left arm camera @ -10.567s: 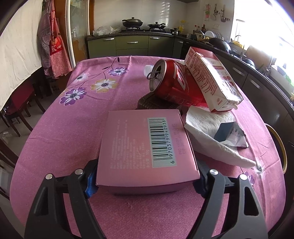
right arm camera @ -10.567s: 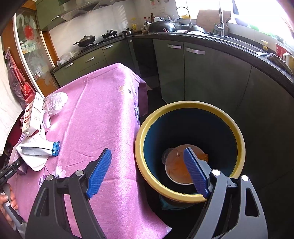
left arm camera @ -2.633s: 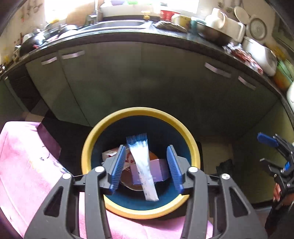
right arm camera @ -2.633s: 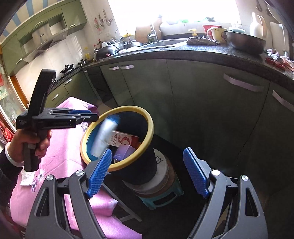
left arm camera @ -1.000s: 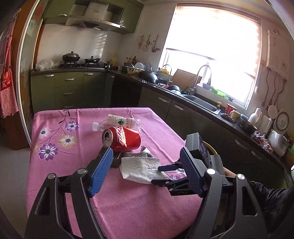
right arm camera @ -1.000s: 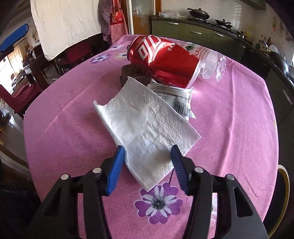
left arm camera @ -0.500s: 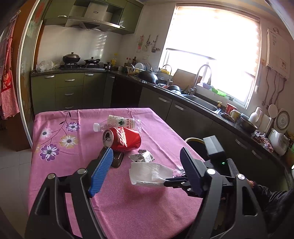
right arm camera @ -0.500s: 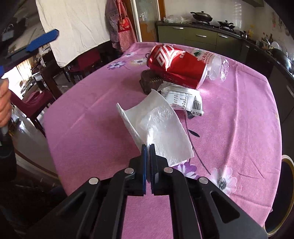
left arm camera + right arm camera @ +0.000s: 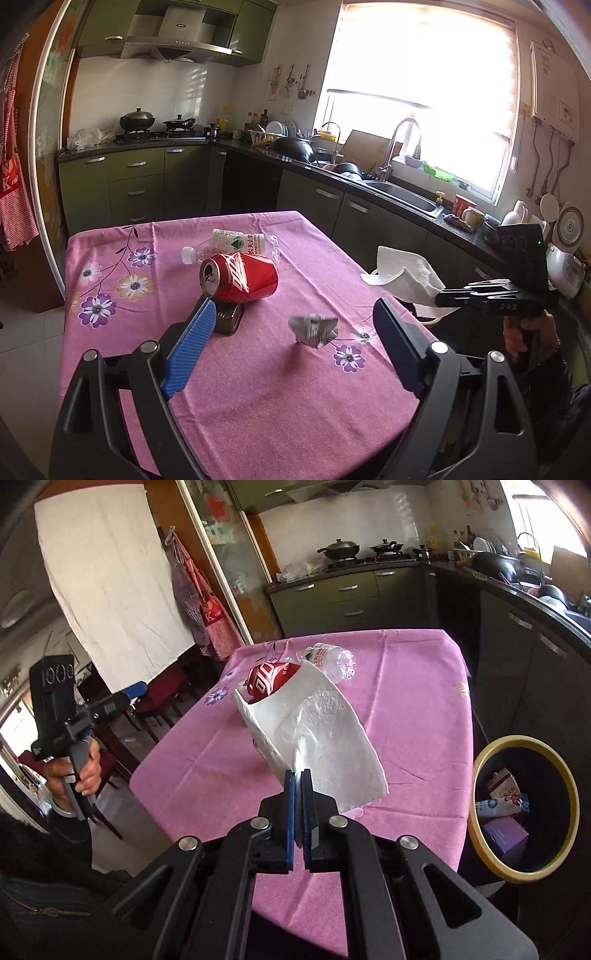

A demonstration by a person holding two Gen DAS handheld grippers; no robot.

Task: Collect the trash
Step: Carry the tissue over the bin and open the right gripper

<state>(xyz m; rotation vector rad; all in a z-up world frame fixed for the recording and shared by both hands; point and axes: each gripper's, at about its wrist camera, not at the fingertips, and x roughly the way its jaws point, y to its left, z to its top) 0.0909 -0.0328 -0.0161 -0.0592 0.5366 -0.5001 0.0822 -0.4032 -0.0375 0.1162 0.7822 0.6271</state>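
Observation:
My right gripper (image 9: 297, 775) is shut on a white paper napkin (image 9: 317, 727) and holds it in the air above the pink table's right side; the napkin also shows in the left wrist view (image 9: 404, 275). My left gripper (image 9: 291, 332) is open and empty above the table's near end. On the table lie a red soda can (image 9: 240, 277), a clear plastic bottle (image 9: 236, 242), a small dark brown cup (image 9: 229, 319) and a crumpled silver wrapper (image 9: 314, 328). The yellow-rimmed trash bin (image 9: 569, 786) stands beside the table and holds cartons and a pink box.
The pink flowered tablecloth (image 9: 258, 387) covers the table. Green kitchen cabinets (image 9: 147, 184) and a dark counter with a sink (image 9: 399, 192) run along the far and right walls. Dark red chairs (image 9: 162, 694) stand at the table's left side.
My right gripper has lifted the napkin off the table and carried it right, toward the bin. The silver wrapper under it now lies uncovered. My left gripper has stayed open, hardly moving.

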